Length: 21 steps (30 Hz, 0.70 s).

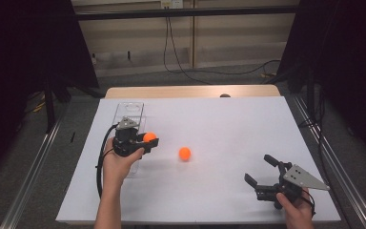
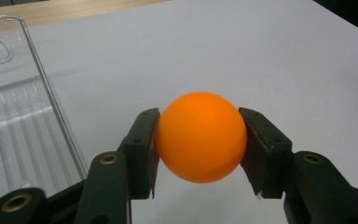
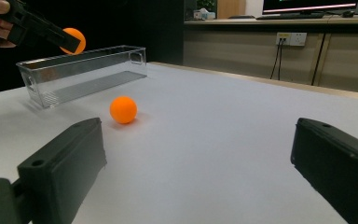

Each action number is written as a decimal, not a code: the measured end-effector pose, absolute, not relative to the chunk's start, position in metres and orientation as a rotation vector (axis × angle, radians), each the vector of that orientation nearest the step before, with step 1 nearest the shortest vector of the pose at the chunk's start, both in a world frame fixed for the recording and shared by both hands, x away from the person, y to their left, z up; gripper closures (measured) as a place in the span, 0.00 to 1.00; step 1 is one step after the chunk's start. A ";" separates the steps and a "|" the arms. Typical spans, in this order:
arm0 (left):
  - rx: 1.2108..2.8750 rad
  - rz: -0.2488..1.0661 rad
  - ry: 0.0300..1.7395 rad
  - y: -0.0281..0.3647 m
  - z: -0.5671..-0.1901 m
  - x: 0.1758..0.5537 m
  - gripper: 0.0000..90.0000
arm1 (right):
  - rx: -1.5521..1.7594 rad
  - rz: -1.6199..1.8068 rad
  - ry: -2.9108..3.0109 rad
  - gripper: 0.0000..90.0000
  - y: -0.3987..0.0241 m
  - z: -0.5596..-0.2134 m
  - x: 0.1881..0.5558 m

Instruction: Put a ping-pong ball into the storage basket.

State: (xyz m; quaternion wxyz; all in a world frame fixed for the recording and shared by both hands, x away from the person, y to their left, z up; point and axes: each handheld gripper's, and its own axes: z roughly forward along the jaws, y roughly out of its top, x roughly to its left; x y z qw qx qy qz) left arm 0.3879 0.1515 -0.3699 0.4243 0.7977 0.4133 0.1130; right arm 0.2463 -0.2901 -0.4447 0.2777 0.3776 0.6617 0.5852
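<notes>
Left gripper view: gripped ball [image 2: 200,136] (orange)

No readable text, labels, numbers or signs anywhere.

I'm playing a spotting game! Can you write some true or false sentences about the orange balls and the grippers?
1. The left gripper holds an orange ball. True.
2. A second orange ball lies inside the clear box. False: it lies on the white table, outside the box.
3. The right gripper is shut on a ball. False: its jaws are open with nothing between them.
4. The held ball is above the table, not resting on it. True.
</notes>
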 end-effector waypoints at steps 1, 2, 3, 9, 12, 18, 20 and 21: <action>1.999 0.283 1.031 0.152 -0.370 0.388 0.57 | 1.013 1.571 1.777 0.03 -0.290 -0.445 0.246; 1.990 0.285 1.038 0.153 -0.370 0.388 0.57 | 1.013 1.572 1.777 0.03 -0.290 -0.445 0.246; 1.987 0.286 1.040 0.153 -0.370 0.387 0.57 | 1.012 1.572 1.778 0.03 -0.290 -0.445 0.246; 1.983 0.298 1.044 0.156 -0.369 0.388 0.57 | 1.013 1.572 1.777 0.03 -0.290 -0.445 0.246; 1.974 0.297 1.050 0.158 -0.369 0.388 0.57 | 1.012 1.572 1.778 0.03 -0.290 -0.445 0.246; 1.972 0.304 1.053 0.160 -0.368 0.388 0.57 | 1.012 1.574 1.776 0.03 -0.290 -0.445 0.246; 1.972 0.302 1.054 0.160 -0.369 0.388 0.57 | 1.012 1.571 1.778 0.03 -0.290 -0.445 0.246; 1.971 0.303 1.057 0.161 -0.369 0.388 0.57 | 1.012 1.571 1.779 0.03 -0.290 -0.445 0.246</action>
